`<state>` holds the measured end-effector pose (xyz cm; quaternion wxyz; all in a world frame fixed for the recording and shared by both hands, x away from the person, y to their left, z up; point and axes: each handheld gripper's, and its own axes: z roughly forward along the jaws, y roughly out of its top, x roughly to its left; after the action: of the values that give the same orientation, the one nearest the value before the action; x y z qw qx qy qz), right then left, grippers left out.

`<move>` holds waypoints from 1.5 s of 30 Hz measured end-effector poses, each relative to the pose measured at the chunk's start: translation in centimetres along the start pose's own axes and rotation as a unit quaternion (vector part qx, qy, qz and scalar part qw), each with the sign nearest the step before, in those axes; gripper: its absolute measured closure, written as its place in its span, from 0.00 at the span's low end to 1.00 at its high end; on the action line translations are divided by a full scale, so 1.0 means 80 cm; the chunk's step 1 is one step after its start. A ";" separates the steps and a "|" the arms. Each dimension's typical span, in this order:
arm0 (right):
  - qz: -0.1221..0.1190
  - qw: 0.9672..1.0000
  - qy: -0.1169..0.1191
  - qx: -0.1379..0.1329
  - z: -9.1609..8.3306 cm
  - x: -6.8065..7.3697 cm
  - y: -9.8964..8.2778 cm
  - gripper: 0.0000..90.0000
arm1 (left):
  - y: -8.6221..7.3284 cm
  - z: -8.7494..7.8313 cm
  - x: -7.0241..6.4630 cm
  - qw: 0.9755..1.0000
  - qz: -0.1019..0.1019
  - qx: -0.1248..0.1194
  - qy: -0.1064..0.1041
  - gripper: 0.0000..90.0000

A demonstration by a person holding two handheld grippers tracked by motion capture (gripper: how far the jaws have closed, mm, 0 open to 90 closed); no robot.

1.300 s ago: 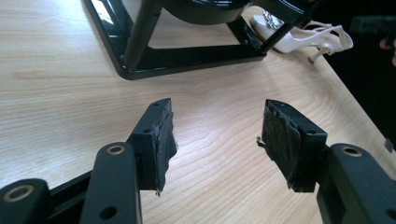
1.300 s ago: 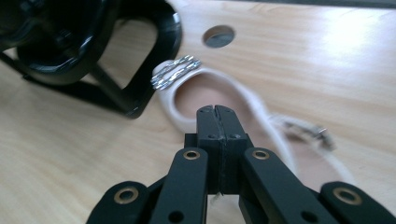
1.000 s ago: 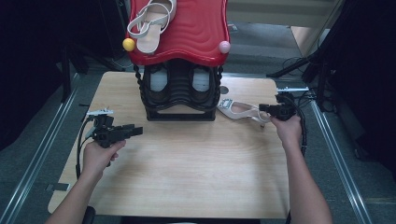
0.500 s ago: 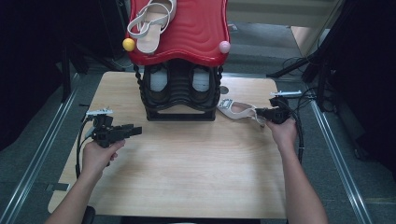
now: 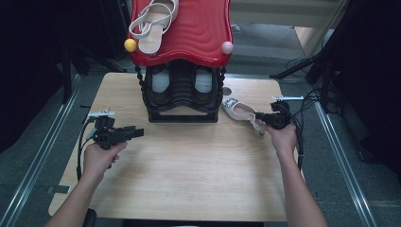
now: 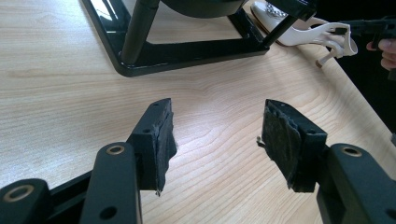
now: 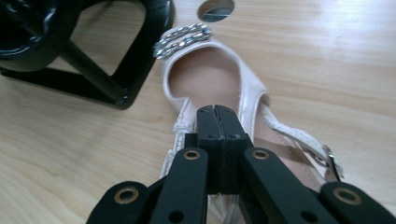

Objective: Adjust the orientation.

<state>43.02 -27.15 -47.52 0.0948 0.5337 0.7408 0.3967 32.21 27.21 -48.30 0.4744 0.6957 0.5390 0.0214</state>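
The work in hand looks like stowing the white shoe (image 5: 242, 113) on the rack (image 5: 182, 94), whose red top (image 5: 198, 33) in the upper middle of the high view already carries its mate (image 5: 153, 19). The shoe lies on the table (image 5: 189, 175) at right of centre, toe with its silver trim almost against the rack's black base, heel toward the right gripper (image 5: 263, 119).

To do this well, I would lift by the heel end, keep the shoe level so the toe clears the base frame, and swing it out from the rack before raising it (the trim could catch on the frame otherwise).

In the right gripper view the jaws are pressed together at the lower centre, above the shoe's heel part; whether they pinch a strap between them I cannot tell. The left gripper (image 6: 217, 135) holds nothing: its jaws stand wide apart over bare wood at the left of the table.
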 end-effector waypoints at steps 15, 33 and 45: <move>0.020 0.998 -0.021 -0.051 -0.043 -0.030 0.002 1.00 | 0.000 0.000 0.000 1.000 0.002 0.000 0.000 0.49; 0.020 0.998 -0.057 -0.015 -0.030 -0.054 -0.021 1.00 | 0.001 0.001 0.002 1.000 -0.003 0.003 0.000 0.49; 0.034 0.999 -0.031 -0.009 -0.030 -0.034 -0.034 1.00 | 0.002 -0.001 0.000 1.000 -0.002 -0.003 -0.005 0.49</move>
<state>40.85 -31.02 -48.54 0.1085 0.5697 0.7155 0.3896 32.28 27.22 -48.15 0.4791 0.6935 0.5378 0.0187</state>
